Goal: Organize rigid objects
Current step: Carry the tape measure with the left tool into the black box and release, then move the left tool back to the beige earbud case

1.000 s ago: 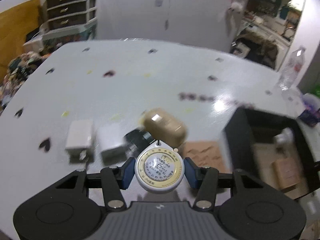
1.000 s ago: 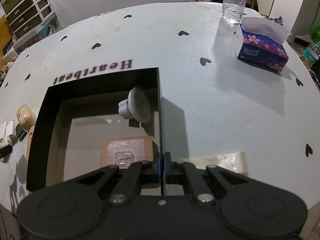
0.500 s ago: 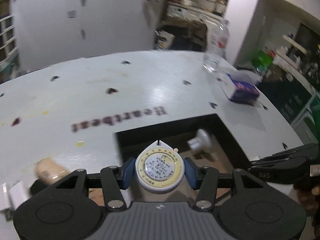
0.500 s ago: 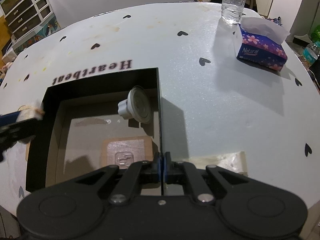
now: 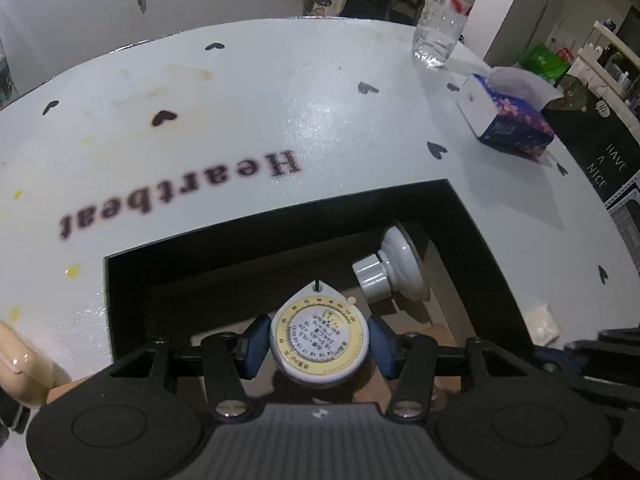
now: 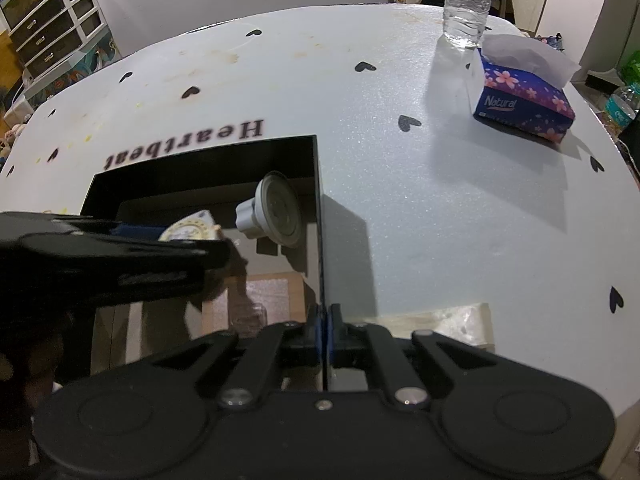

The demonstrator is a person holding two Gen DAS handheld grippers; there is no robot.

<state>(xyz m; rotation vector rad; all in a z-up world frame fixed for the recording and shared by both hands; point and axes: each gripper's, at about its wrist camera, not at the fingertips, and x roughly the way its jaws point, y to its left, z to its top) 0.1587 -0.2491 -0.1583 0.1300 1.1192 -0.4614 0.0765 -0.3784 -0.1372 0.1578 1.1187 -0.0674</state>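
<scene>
My left gripper (image 5: pixel 319 345) is shut on a round white and yellow tape measure (image 5: pixel 319 346) and holds it above the open black box (image 5: pixel 256 248). The tape measure also shows in the right wrist view (image 6: pixel 188 230), with the left gripper (image 6: pixel 120 248) over the box. A grey suction-cup knob (image 5: pixel 390 270) lies in the box's far right corner; it also shows in the right wrist view (image 6: pixel 274 216). A small clear item (image 6: pixel 248 316) lies on the cardboard floor. My right gripper (image 6: pixel 323 330) is shut on the box's right wall (image 6: pixel 320 216).
The white table (image 6: pixel 400 200) has black hearts and the word "Heartbeat". A tissue box (image 6: pixel 520 96) and a water bottle (image 6: pixel 466 4) stand at the far right. A beige object (image 5: pixel 20 368) lies left of the box. A white scrap (image 5: pixel 542 322) lies right of it.
My left gripper has swung right with the tape measure, from the loose items on the table to above the box interior. My right gripper has stayed clamped on the box wall.
</scene>
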